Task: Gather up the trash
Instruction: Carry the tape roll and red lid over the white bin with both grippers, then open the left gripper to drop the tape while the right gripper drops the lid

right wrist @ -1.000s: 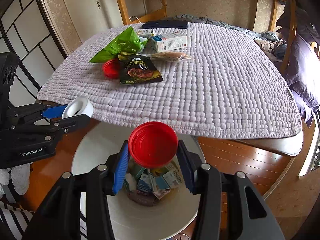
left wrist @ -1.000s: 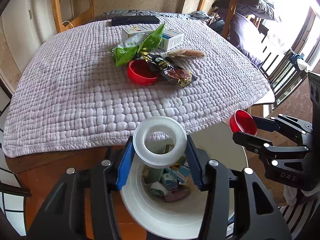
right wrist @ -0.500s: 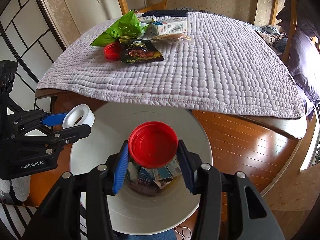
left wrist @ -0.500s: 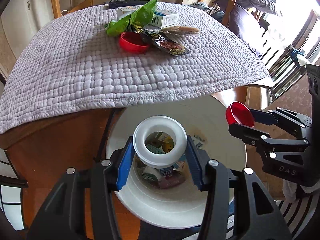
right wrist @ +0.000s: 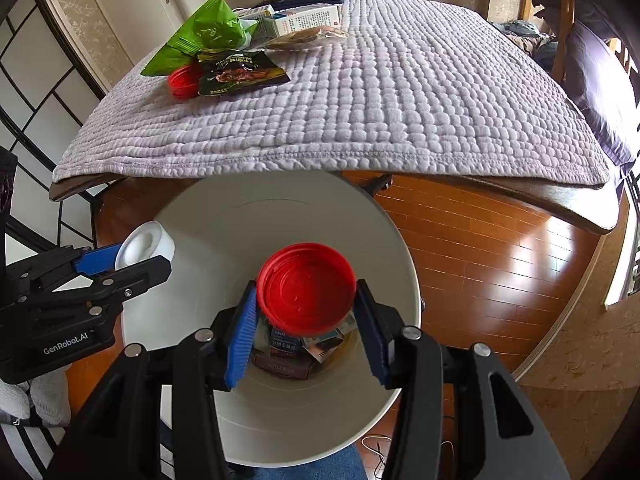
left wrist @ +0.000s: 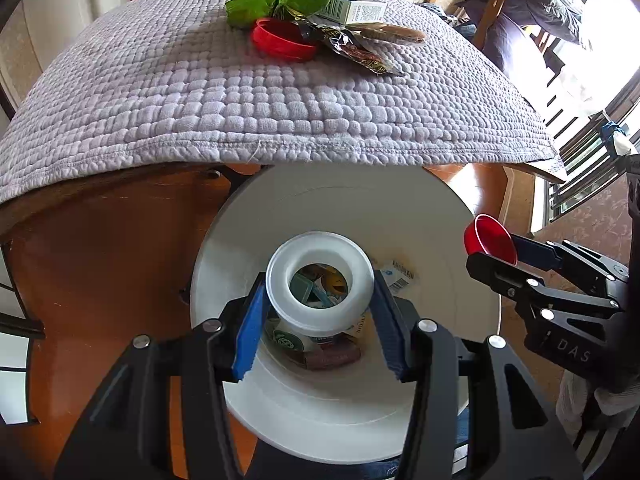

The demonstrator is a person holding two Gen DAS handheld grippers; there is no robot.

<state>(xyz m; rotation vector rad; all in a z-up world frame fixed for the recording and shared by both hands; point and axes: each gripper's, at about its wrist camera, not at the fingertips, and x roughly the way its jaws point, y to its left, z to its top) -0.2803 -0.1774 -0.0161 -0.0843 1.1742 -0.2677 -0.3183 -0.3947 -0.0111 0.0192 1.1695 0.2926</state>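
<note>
My left gripper [left wrist: 318, 328] is shut on a white plastic ring [left wrist: 319, 286] and holds it over the mouth of a white bin [left wrist: 440, 220]. My right gripper [right wrist: 306, 326] is shut on a red lid [right wrist: 306, 294] above the same white bin [right wrist: 208, 216]. Cartons and wrappers lie at the bin's bottom [right wrist: 288, 354]. In the left wrist view the right gripper [left wrist: 492, 246] shows at the right with the red lid [left wrist: 489, 239]. In the right wrist view the left gripper [right wrist: 140, 254] with the white ring [right wrist: 145, 243] shows at the left.
On the quilted grey table cover [right wrist: 380, 100] lie a green bag [right wrist: 204, 32], a second red lid [right wrist: 183, 80], a dark snack pouch [right wrist: 240, 72] and a white carton [right wrist: 308, 20]. The table edge [right wrist: 560, 208] overhangs the bin. Wooden floor [right wrist: 500, 260] spreads to the right.
Both grippers have sunk toward the bin with their loads; the table has slid up in both views and the bin's mouth fills more of each.
</note>
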